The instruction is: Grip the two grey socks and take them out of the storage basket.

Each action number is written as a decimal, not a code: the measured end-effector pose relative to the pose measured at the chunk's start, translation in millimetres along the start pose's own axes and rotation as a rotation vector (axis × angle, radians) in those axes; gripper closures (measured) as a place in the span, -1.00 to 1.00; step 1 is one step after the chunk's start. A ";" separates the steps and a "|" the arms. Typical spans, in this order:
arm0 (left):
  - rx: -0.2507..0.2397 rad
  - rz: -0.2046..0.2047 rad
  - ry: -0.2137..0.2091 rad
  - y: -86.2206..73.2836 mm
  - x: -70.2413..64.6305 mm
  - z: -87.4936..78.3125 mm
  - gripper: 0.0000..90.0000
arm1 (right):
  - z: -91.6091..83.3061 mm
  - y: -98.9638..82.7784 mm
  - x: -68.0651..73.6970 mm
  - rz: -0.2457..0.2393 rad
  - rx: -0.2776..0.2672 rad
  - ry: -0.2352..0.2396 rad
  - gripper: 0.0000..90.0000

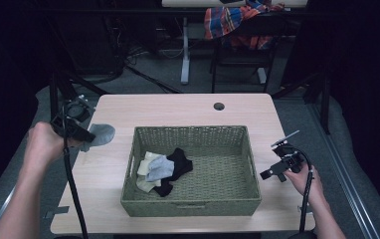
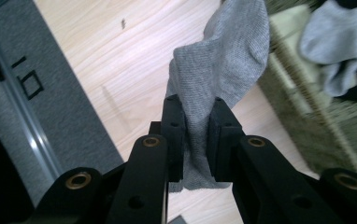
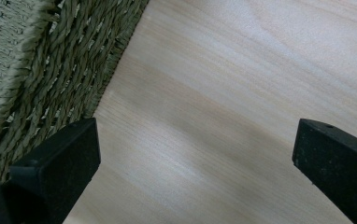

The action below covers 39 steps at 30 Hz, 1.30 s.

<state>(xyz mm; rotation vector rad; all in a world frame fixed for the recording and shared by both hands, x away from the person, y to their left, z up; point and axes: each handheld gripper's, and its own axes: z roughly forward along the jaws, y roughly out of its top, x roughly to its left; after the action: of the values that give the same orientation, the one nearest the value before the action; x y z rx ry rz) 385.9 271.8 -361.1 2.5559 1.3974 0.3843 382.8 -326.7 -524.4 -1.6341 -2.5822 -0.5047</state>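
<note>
Clamped between the two black jaws of the left gripper (image 2: 196, 135) is a grey knitted sock (image 2: 223, 74), the pads pressing on its middle so that one end hangs below them and the longer end drapes away above. From the high view this left gripper (image 1: 78, 132) sits over the left part of the pale wooden table (image 1: 178, 107), with the sock (image 1: 100, 134) held outside the woven green rectangular basket (image 1: 188, 206) and just beside its left wall. Inside the basket, towards its left end, lies a small heap of other socks (cream, light grey and black) (image 1: 164, 169), overlapping one another. On the other side, the right gripper (image 1: 281, 167) is held near the right wall of the basket, above the table's right edge. Its own view shows both black pads standing wide apart with bare wood between them and nothing in their grasp, the basket's braided wall (image 3: 60, 70) close beside the left-hand pad.
</note>
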 end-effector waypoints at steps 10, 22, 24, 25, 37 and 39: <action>0.006 -0.073 0.005 -18.2 0.9 35.7 0.77 | 2.5 -0.9 2.5 0.021 -0.027 0.008 -0.98; 0.009 -0.135 -0.013 -35.9 -1.9 78.0 0.78 | 0.4 0.4 1.5 -0.006 0.006 0.006 -0.98; 0.001 -0.145 -0.015 -37.9 -2.7 83.3 0.78 | -0.2 0.5 1.6 -0.005 0.003 0.008 -0.98; 0.003 -0.152 -0.019 -38.8 -2.8 84.8 0.78 | 0.0 0.6 1.3 -0.007 0.010 -0.001 -0.98; -0.008 -0.170 -0.034 -46.6 -3.0 107.5 0.78 | 2.3 0.1 3.6 0.009 -0.012 -0.002 -0.98; 0.008 -0.175 -0.043 -47.8 -2.8 111.3 0.78 | 0.2 1.4 3.1 -0.018 0.016 -0.005 -0.98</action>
<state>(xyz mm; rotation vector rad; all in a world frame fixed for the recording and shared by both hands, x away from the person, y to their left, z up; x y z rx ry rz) 382.2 289.0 -481.0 2.4079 1.5945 0.2936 382.7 -323.4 -523.5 -1.6108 -2.5994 -0.4806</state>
